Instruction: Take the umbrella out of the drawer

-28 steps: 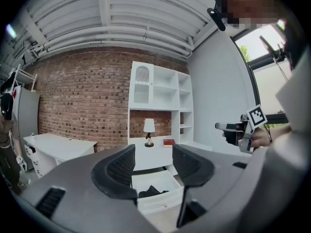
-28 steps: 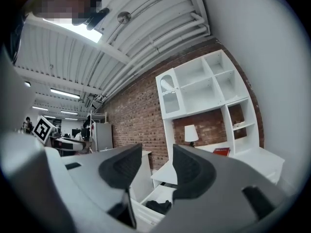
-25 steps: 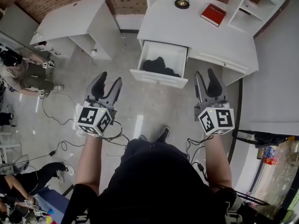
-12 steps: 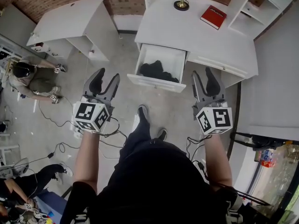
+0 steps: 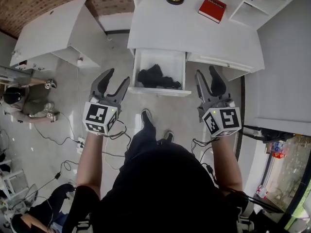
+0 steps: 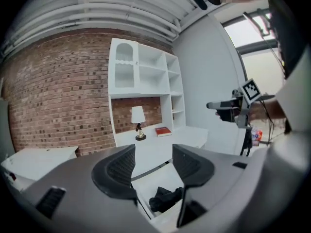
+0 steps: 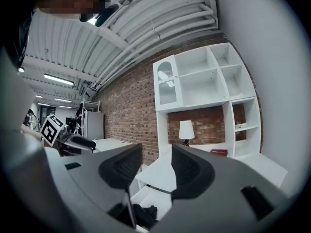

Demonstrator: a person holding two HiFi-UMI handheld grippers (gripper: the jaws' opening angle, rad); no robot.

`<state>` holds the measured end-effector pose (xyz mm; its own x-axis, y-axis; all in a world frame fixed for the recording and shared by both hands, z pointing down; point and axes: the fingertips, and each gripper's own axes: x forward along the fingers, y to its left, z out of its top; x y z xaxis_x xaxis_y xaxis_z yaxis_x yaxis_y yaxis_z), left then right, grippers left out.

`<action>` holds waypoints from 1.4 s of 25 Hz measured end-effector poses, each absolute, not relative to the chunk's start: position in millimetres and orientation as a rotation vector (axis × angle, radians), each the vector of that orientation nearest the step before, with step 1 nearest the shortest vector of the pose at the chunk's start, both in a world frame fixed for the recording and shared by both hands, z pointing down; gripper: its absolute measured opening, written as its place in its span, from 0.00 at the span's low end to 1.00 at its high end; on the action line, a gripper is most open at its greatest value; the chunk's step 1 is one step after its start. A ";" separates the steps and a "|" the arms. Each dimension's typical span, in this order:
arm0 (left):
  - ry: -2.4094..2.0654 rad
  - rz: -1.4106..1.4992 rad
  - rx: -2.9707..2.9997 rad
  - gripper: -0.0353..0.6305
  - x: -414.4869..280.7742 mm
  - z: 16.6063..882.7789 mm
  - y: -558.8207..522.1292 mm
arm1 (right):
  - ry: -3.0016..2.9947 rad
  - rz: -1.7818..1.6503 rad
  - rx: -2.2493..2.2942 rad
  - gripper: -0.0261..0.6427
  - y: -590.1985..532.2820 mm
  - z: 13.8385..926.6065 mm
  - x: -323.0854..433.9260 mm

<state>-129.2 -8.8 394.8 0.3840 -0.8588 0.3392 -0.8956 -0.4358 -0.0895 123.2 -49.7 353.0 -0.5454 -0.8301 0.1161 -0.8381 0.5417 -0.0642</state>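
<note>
Black clothing (image 5: 160,188); left tool (image 5: 119,76) and right tool (image 5: 205,72) grey, black-padded, square-marked.

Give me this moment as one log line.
drawer: open | umbrella: inside, untouched | left gripper: open, empty | right gripper: open, empty | both outside drawer

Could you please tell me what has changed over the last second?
The person has stepped toward the desk, bringing the left gripper and right gripper forward until they flank the front of the open drawer. Nothing was grasped or released: both grippers stay open and empty. The black umbrella still lies in the drawer.
</note>
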 end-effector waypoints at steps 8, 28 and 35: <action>-1.295 0.767 2.685 0.38 -142.1 450.3 -69.2 | -2.568 0.233 1.551 0.32 -105.1 371.0 98.3; -0.446 1.330 2.685 0.43 -94.5 636.9 -121.5 | -2.404 0.451 1.723 0.31 -172.4 441.5 132.9; -0.292 1.498 2.613 0.44 -73.4 684.5 -126.7 | -2.420 0.507 1.669 0.30 -216.0 466.5 147.6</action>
